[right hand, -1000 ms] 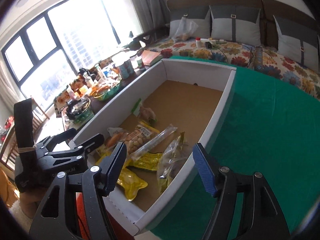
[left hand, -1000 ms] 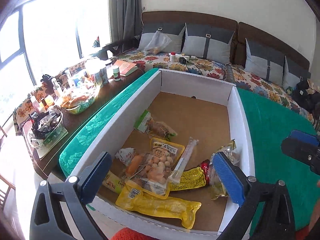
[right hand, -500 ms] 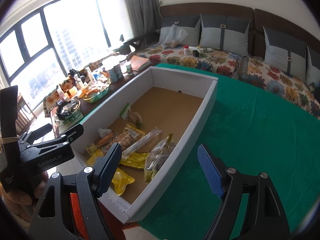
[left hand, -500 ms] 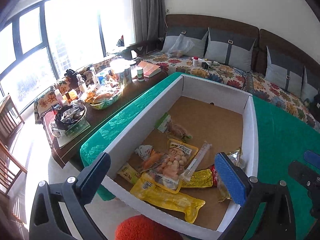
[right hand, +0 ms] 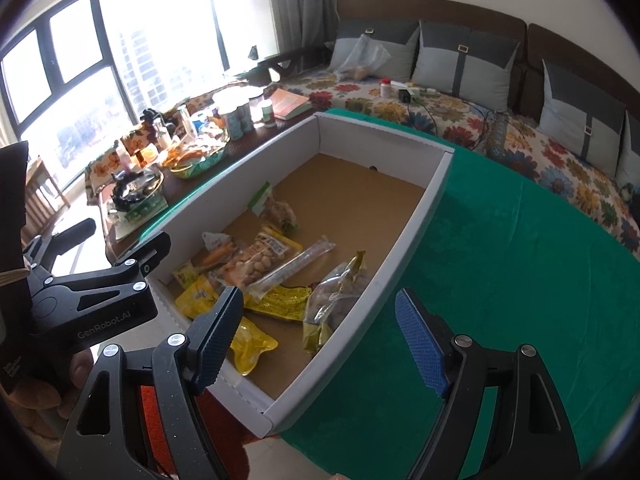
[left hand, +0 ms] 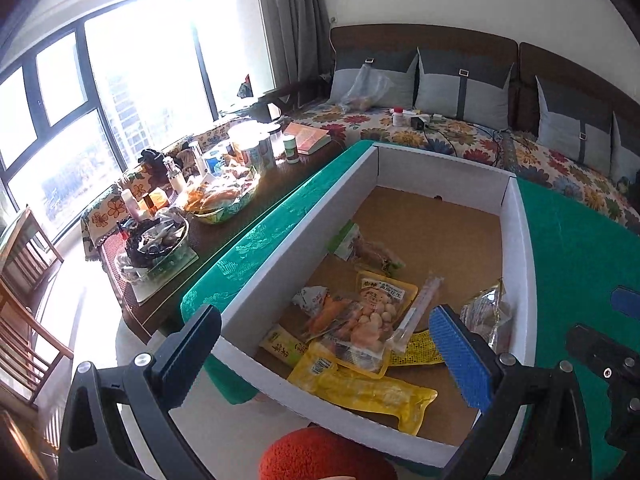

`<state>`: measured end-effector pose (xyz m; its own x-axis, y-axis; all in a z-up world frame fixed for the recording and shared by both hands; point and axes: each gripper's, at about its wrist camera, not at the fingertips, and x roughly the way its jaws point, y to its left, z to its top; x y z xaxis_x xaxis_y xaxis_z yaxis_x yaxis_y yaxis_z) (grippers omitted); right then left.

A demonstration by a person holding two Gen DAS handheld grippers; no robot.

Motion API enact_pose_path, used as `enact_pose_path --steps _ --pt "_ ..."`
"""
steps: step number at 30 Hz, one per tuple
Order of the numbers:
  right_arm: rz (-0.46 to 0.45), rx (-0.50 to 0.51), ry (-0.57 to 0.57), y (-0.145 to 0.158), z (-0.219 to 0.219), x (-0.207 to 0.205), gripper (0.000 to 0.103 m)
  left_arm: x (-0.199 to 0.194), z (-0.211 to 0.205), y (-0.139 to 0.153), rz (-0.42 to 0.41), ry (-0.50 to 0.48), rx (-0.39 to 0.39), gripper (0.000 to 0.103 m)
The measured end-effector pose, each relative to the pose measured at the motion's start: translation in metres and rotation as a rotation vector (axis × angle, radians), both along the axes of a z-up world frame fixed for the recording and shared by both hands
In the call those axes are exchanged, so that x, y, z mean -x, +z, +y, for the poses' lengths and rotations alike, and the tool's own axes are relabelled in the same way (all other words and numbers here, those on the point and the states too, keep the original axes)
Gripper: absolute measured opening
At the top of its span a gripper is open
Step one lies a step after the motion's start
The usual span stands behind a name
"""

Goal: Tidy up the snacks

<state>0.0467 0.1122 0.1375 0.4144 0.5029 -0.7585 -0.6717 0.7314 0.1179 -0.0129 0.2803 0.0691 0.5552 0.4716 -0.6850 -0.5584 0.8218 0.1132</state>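
Observation:
A long white cardboard box with a brown floor lies on a green cloth. Several snack packets sit at its near end: a yellow pouch, a clear bag of round snacks, a long clear stick pack, a yellow mesh pack, a crinkly bag and a green-topped packet. My left gripper is open and empty above the near end. My right gripper is open and empty above the box's right wall.
A dark side table left of the box holds bottles, jars, a book and baskets. A floral sofa with grey cushions runs behind. The green cloth spreads right of the box. A red cushion lies below the near end.
Both grippers have pulled back and risen from the box, so more of the room shows. Both stay open and empty. The snacks have not moved.

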Motion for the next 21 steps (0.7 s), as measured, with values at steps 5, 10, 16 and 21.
enact_pose_path --steps 5,10,16,21 --pt "0.036 0.069 -0.007 -0.011 0.013 -0.002 0.081 0.001 0.010 -0.008 0.028 -0.006 0.034 0.103" --pt "0.057 0.084 -0.005 -0.013 0.021 0.000 0.081 0.004 0.011 -0.003 0.029 -0.022 0.017 0.103" --pt "0.029 0.080 0.012 -0.005 0.027 0.004 0.081 0.006 0.012 0.006 0.008 -0.031 0.013 0.103" --pt "0.026 0.091 0.019 -0.009 0.031 0.004 0.081 0.006 0.018 -0.001 0.012 -0.020 0.041 0.103"
